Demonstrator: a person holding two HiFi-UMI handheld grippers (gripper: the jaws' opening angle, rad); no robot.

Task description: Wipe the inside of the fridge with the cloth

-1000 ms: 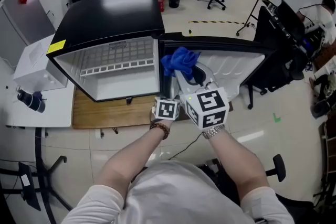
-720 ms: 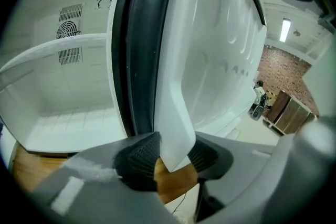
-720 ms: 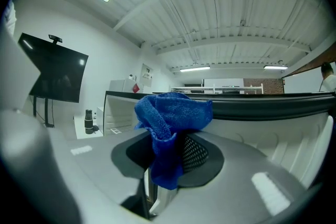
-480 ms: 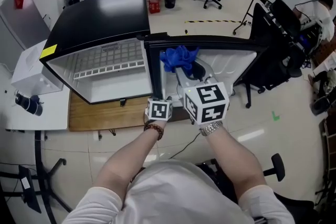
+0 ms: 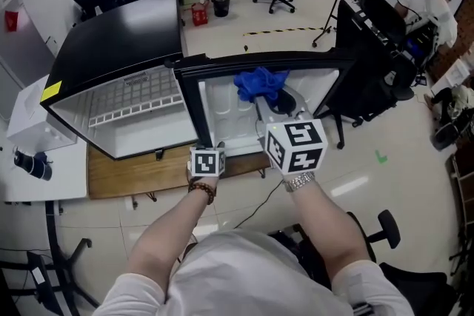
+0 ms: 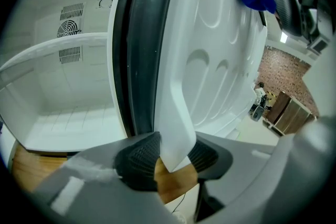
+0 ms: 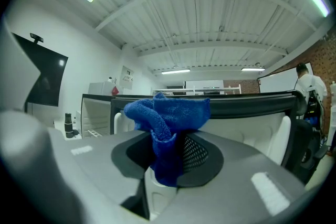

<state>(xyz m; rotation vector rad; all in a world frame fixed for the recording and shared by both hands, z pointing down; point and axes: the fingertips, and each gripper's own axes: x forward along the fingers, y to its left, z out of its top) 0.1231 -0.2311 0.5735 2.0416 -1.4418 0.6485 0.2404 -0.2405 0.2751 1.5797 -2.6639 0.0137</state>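
Note:
A small black fridge (image 5: 118, 41) stands open on a wooden board, its white inside and wire shelf (image 5: 137, 103) in the head view. Its door (image 5: 318, 89) swings out to the right. My left gripper (image 5: 215, 147) sits at the door's lower corner. Its jaws have just been closing, and they are shut on the white liner edge (image 6: 173, 113), with the pads of the left gripper (image 6: 173, 157) pressing on both sides. My right gripper (image 5: 268, 101) is shut on a bunched blue cloth (image 5: 259, 83) beside the door's inner face. The cloth (image 7: 168, 118) hangs between the right gripper (image 7: 168, 160) pads.
A wooden board (image 5: 129, 168) lies under the fridge. A white box (image 5: 29, 122) stands to its left. A black chair (image 5: 370, 48) is just behind the open door and a chair base (image 5: 385, 227) at the lower right. A person (image 5: 437, 0) is far right.
The head view has swung, so the fridge sits further left. My right gripper has carried the cloth rightwards along the door. The left gripper stays at the door's lower corner.

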